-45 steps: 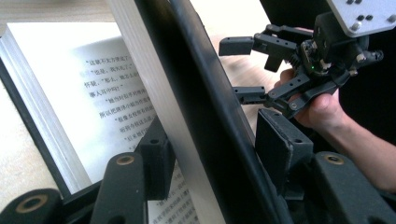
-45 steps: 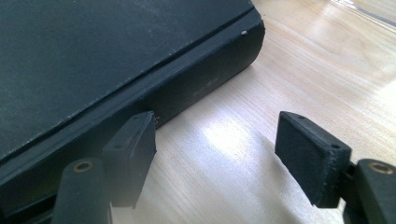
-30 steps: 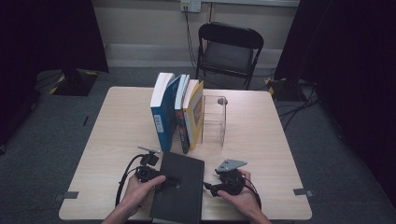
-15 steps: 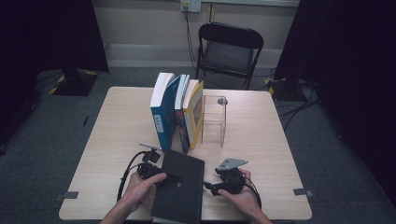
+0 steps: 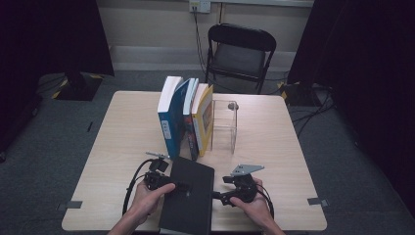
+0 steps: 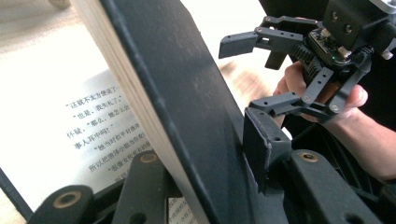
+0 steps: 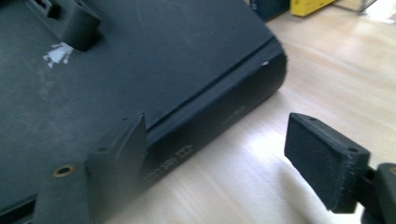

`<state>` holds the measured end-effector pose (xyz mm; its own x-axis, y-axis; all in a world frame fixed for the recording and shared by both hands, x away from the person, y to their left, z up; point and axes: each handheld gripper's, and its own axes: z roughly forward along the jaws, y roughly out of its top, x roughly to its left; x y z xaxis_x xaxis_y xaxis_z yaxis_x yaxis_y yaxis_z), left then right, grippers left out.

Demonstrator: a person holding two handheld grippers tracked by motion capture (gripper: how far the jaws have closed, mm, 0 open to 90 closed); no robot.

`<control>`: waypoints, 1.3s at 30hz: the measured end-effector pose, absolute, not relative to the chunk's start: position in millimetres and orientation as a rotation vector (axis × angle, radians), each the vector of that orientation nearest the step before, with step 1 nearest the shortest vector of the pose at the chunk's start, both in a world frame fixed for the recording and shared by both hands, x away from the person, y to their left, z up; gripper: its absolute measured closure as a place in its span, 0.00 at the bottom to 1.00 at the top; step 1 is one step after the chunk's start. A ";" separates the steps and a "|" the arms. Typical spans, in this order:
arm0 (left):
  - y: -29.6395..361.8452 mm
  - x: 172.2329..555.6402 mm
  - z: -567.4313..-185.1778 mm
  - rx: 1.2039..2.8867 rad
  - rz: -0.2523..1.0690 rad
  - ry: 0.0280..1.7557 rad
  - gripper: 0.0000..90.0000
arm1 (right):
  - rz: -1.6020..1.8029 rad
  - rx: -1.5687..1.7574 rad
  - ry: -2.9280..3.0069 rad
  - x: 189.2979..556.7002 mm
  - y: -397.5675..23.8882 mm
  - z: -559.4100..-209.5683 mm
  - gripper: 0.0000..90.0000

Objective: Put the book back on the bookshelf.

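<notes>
Your table (image 5: 122,127): light wood, square top, on grey carpet.
On it you have a black book (image 5: 188,203) lying flat at the near edge; far of it, a row of upright books (image 5: 186,117) leaning right against a clear bookend (image 5: 225,125) near the middle.

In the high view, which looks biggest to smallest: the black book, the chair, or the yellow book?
1. Chair, though it stands farther from the camera.
2. Black book, lying flat and nearest the camera, which may flatter it.
3. Yellow book, standing upright.
</notes>
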<state>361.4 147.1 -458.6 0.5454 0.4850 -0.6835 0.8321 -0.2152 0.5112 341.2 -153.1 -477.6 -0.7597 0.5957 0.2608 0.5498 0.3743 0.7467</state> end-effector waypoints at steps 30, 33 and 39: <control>133.1 341.2 -437.9 1.922 -0.293 0.871 0.71 | 1.691 1.287 2.761 354.7 -149.7 -493.7 0.10; 131.8 339.7 -437.2 1.923 -0.290 0.850 0.71 | 1.700 1.274 2.792 355.2 -149.5 -493.5 0.10; 132.3 336.3 -433.5 1.910 -0.272 0.819 0.72 | 1.695 1.196 2.796 352.8 -153.3 -486.3 0.16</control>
